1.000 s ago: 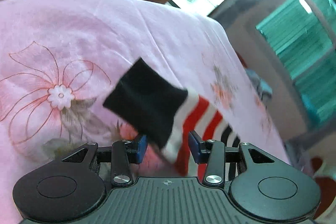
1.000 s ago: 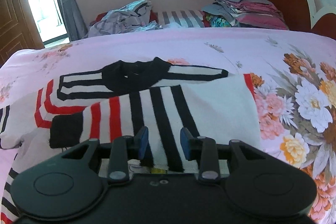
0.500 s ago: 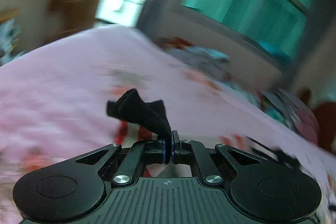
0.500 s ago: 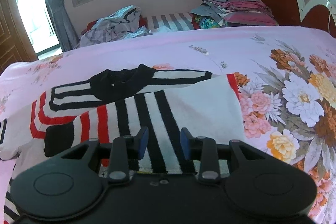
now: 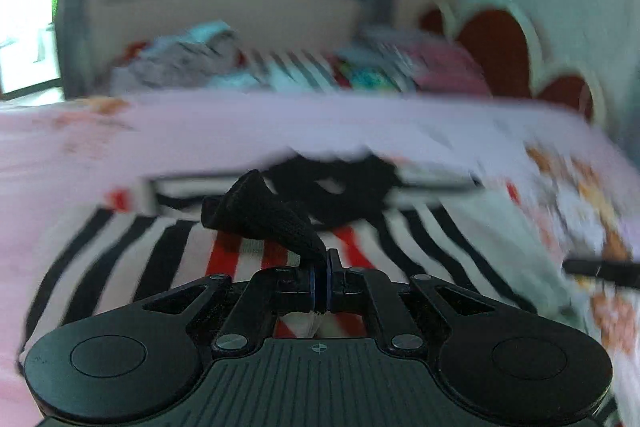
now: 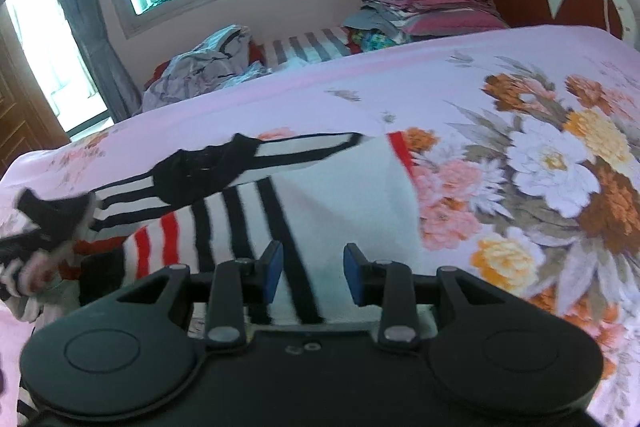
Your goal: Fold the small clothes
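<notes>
One bed (image 6: 400, 83) with a pink flowered sheet fills both views, and the striped sweater (image 6: 340, 211) lies spread across its middle, black collar toward the upper centre of the frame. The left hand-held gripper (image 5: 320, 277), angled downward at the bottom centre of its view, is clamped on the black cuff (image 5: 264, 219) of a sleeve, lifted above the stripes. The right hand-held gripper (image 6: 313, 271) tilts down over the sweater's lower edge, jaws apart, nothing pinched between them.
</notes>
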A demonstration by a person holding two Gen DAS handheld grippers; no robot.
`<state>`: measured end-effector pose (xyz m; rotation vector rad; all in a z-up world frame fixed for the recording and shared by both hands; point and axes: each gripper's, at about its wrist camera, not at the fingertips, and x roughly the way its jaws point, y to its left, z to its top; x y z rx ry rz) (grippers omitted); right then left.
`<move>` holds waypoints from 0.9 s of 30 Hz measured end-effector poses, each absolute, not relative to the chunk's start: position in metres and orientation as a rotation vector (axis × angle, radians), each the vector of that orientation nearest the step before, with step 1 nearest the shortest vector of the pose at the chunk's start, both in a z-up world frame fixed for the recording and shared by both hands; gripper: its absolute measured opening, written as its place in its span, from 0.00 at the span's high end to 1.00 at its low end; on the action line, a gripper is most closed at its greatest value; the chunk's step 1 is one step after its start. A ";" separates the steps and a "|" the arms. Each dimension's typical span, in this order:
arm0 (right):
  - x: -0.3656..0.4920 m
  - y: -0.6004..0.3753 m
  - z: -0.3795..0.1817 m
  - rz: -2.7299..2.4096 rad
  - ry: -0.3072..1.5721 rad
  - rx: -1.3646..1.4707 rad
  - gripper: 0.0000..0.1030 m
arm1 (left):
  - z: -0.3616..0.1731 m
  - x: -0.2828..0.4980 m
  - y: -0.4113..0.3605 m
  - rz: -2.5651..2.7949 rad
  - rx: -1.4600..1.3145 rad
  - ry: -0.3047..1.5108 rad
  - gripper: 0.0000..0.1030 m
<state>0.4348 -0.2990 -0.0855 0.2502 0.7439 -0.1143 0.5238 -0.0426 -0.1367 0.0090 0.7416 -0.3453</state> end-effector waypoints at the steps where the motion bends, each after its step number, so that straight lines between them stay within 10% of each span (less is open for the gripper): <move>1: 0.431 -0.305 -0.085 -0.119 0.748 0.256 0.67 | -0.143 0.523 -0.055 -0.373 0.032 0.788 0.96; 4: 0.420 -0.318 -0.085 -0.117 0.757 0.279 0.66 | -0.160 0.522 -0.097 -0.398 0.152 0.851 0.92; 7: 0.410 -0.328 -0.084 -0.115 0.751 0.297 0.61 | -0.162 0.508 -0.120 -0.473 0.175 0.822 0.34; 8: 0.407 -0.331 -0.083 -0.115 0.743 0.305 0.60 | -0.160 0.503 -0.126 -0.494 0.171 0.796 0.30; 27: 0.482 -0.266 -0.126 0.105 0.836 0.379 0.59 | -0.153 0.403 0.114 -0.034 0.039 0.701 0.30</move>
